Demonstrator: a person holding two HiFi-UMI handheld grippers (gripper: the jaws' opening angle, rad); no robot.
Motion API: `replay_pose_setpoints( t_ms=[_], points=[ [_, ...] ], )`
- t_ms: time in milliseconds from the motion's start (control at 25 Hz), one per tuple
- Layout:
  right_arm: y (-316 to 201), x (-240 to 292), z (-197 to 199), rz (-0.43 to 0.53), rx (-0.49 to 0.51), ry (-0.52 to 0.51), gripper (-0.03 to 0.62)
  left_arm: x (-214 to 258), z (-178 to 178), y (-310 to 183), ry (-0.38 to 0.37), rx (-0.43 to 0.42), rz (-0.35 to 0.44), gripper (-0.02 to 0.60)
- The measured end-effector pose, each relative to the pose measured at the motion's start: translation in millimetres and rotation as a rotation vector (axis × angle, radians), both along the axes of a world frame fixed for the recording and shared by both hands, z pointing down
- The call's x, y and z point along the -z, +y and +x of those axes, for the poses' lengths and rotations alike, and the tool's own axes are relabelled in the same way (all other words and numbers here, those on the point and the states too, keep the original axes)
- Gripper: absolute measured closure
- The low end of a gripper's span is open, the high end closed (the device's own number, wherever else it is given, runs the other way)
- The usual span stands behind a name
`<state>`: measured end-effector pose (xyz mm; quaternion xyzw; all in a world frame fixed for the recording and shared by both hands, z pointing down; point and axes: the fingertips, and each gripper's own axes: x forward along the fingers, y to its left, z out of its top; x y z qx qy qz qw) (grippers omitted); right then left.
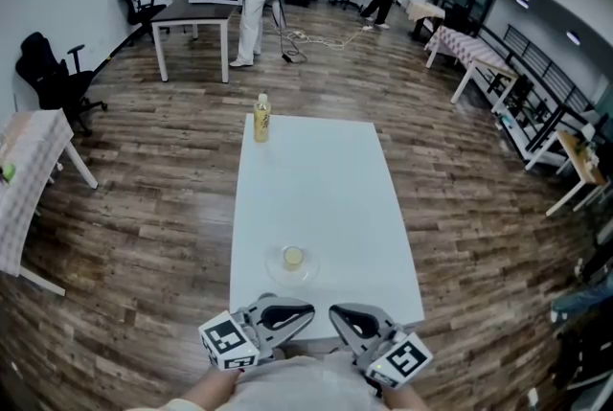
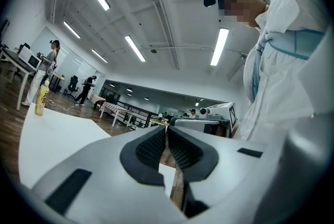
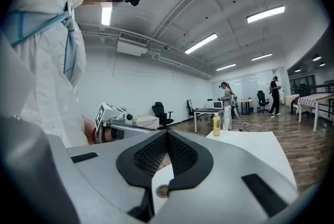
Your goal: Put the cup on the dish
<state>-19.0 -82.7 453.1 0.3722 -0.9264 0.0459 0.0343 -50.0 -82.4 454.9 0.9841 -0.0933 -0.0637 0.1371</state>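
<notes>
**Both grippers clenched and empty, cup waiting mid-table**

Right at the near table edge, the left gripper (image 1: 299, 312) and right gripper (image 1: 343, 315) point tip to tip. Each has its jaws clenched on nothing.

Just beyond them the small clear cup with yellowish contents (image 1: 293, 257) stands on the white rectangular table (image 1: 326, 179). It looks to be already inside the round clear glass dish (image 1: 278, 273), though it's too small here to be sure.

I'd judge that cup light, rigid, slick and breakable. The safest hold is low across the sidewalls, kept upright so nothing spills. Nothing crowds it.

At the far end stands a yellow-labelled plastic bottle (image 1: 261, 118), well apart and no obstacle. Past the table, people stand among desks and office chairs.
</notes>
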Motion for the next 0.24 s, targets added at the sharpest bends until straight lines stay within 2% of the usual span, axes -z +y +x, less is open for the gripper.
replay_pose_setpoints(
  t_ms=[240],
  points=[
    [1.5, 0.2, -0.8, -0.001, 0.009, 0.003, 0.563, 0.2, 2.4, 0.4, -0.01, -0.002, -0.004, 0.563]
  ],
)
